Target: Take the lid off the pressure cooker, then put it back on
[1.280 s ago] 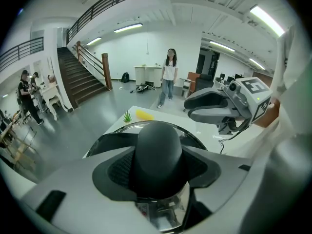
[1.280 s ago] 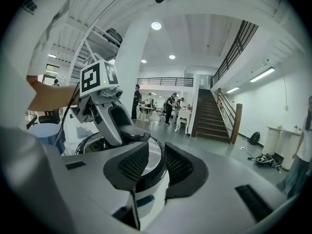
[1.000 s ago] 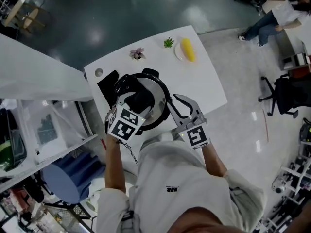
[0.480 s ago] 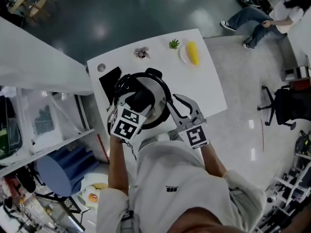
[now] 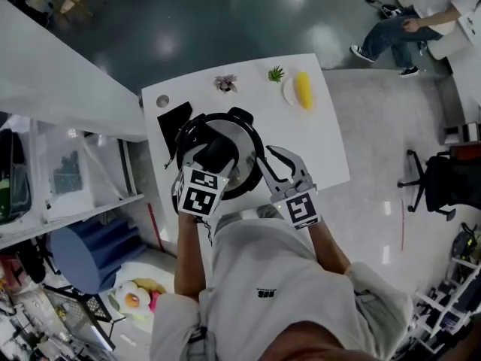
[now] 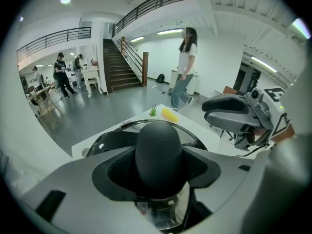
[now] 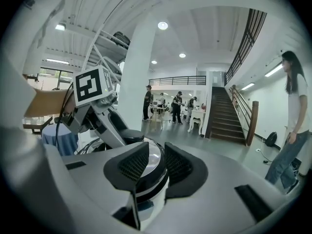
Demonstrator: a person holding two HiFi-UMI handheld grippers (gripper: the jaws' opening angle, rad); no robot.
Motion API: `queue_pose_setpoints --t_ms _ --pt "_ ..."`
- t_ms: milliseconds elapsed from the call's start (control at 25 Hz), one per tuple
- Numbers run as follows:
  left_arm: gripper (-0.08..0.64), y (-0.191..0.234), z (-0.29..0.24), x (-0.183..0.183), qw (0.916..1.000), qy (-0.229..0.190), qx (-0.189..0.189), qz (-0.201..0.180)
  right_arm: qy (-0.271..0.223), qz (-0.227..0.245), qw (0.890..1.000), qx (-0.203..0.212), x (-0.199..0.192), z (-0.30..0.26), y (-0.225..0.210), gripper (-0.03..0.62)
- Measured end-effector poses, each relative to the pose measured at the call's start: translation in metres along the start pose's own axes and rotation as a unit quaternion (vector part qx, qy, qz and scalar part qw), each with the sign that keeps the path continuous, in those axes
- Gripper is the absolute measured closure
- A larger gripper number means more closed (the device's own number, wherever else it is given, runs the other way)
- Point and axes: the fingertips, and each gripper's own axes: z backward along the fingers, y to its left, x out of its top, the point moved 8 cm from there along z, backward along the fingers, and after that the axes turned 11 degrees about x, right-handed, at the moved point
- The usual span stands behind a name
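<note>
Only the left gripper (image 5: 213,156) has rolled slightly, jaws clamped on the black dome knob (image 6: 158,152) of the round steel lid (image 5: 243,144), seated on the black-rimmed pressure cooker (image 5: 259,168). Right gripper (image 7: 152,167), jaws parted, sits beside the cooker's rim. Likely heavy, slick steel; lift by the knob. White table (image 5: 323,134) beneath, glossy floor (image 5: 225,21) beyond.

head view: from above the person, steeply down, far enough for the whole surface (image 5: 319,134) | left gripper view: close, along its jaws over the lid (image 6: 158,155) toward the far edge | right gripper view: close, low, from the near edge | shared: lid, in all three
</note>
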Motion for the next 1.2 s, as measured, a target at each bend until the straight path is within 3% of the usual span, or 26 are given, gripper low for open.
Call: queue_pose_setpoints --t_ms 320,640,760,1200 --pt "0.265 -0.004 0.003 -0.003 0.9973 -0.041 0.054 0.030 -0.008 0.001 1.000 0.007 -0.002 0.000 -0.006 0.491" --pt "0.245 -0.008 0.040 -0.007 0.9797 -0.163 0.106 0.048 -0.011 0.029 0.999 -0.025 0.008 0.000 -0.001 0.494" --pt "0.255 -0.010 0.049 -0.010 0.9745 -0.191 0.105 0.053 -0.010 0.027 0.999 -0.033 0.009 -0.001 0.004 0.494" --pt "0.268 -0.004 0.062 -0.019 0.9710 -0.219 0.085 0.044 -0.003 0.019 0.998 -0.054 0.016 -0.012 0.029 0.494"
